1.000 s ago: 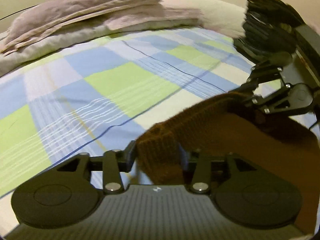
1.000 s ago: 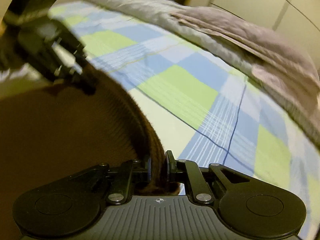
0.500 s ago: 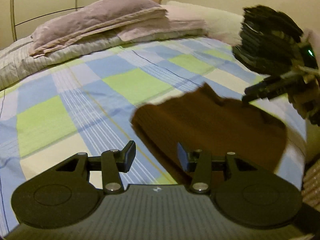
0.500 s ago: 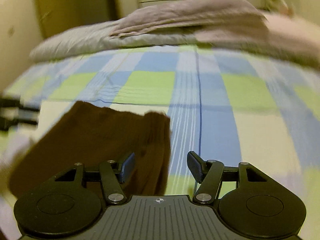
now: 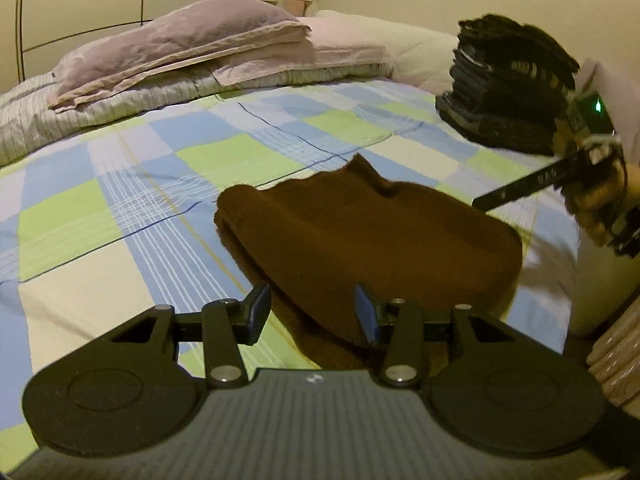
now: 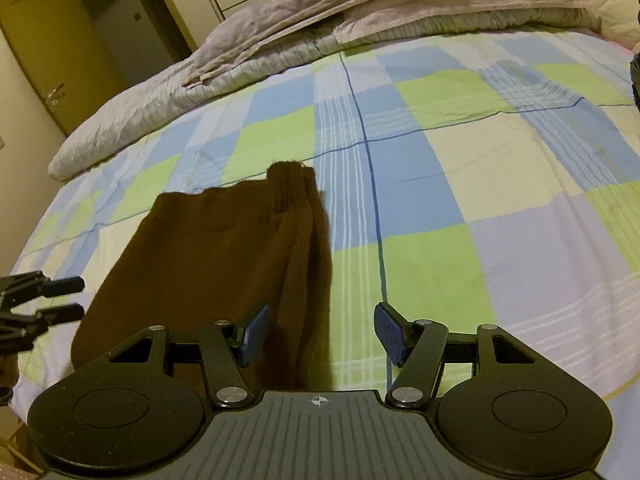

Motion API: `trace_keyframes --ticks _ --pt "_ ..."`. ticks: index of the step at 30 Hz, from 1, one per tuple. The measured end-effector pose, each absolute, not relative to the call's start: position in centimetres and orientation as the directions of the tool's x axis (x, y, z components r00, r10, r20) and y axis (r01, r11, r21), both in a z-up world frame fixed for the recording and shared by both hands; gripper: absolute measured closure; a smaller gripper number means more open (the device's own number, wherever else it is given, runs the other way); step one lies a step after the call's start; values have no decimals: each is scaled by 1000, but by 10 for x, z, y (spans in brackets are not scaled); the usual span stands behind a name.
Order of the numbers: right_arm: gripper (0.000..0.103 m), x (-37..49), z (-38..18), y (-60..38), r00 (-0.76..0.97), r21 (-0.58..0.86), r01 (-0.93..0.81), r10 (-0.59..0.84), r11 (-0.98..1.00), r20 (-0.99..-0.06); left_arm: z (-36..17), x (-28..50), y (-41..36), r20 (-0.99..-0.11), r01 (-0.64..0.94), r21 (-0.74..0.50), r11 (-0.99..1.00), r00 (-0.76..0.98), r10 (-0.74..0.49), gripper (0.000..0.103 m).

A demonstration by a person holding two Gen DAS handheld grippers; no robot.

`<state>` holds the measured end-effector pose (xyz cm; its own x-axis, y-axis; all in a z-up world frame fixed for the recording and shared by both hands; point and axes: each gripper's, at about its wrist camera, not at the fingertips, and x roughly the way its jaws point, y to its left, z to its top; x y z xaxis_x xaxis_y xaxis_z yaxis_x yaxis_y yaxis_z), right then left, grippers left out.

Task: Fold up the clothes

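A brown knitted garment (image 5: 360, 236) lies folded on the checked bedspread (image 5: 140, 208); it also shows in the right wrist view (image 6: 208, 252), ribbed hem at the far end. My left gripper (image 5: 312, 312) is open and empty, just above the garment's near edge. My right gripper (image 6: 320, 332) is open and empty over the garment's right edge. The right gripper also shows at the right of the left wrist view (image 5: 520, 192), and the left gripper's fingers (image 6: 60, 296) at the left of the right wrist view.
A stack of dark folded clothes (image 5: 508, 84) sits at the far right of the bed. Pillows and a folded quilt (image 5: 180, 60) lie along the far side. A door (image 6: 52, 48) stands behind the bed. The bed's edge (image 5: 592, 288) is at the right.
Both grippers have let go of the brown garment and opened. It dropped flat onto the bed, and both grippers pulled back and rose.
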<state>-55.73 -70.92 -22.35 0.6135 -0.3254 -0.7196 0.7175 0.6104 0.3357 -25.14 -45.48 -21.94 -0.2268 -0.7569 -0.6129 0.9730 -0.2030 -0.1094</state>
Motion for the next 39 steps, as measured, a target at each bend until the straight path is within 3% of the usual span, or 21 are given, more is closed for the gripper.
trace_keyframes --ticks 13,15,16,17,18,20,23,29,33,39 --pt "42 -488 -259 -769 678 421 669 -270 612 -684 -244 -214 -557 -650 968 -189 -164 -248 -719 63" --pt "42 -480 -267 -780 689 443 663 -259 604 -677 -253 -213 -567 -657 963 -207 -173 -269 -705 73" --pt "61 -476 -269 -784 693 448 659 -256 604 -673 -256 -212 -571 -660 961 -213 -178 -275 -699 86" --pt "79 -473 -271 -788 695 445 655 -256 610 -672 -257 -214 -573 -661 964 -196 -179 -265 -702 91" --pt "87 -471 -270 -789 693 439 655 -259 615 -673 -257 -216 -574 -660 967 -179 -181 -254 -707 93" --pt "91 -474 -262 -789 703 424 648 -283 633 -652 -251 -222 -573 -646 973 -131 -189 -229 -728 95" --pt "92 -486 -251 -789 718 411 648 -335 641 -610 -250 -234 -578 -655 981 -54 -186 -175 -735 94" --pt "91 -486 -265 -786 664 363 670 -304 648 -683 -252 -253 -573 -684 991 23 -135 -83 -725 89" --pt "77 -493 -236 -765 654 309 688 -376 657 -657 -243 -256 -561 -691 995 53 -87 -26 -722 75" --pt "76 -502 -195 -703 687 230 646 -423 728 -592 -218 -298 -518 -604 915 399 -55 217 -767 71"
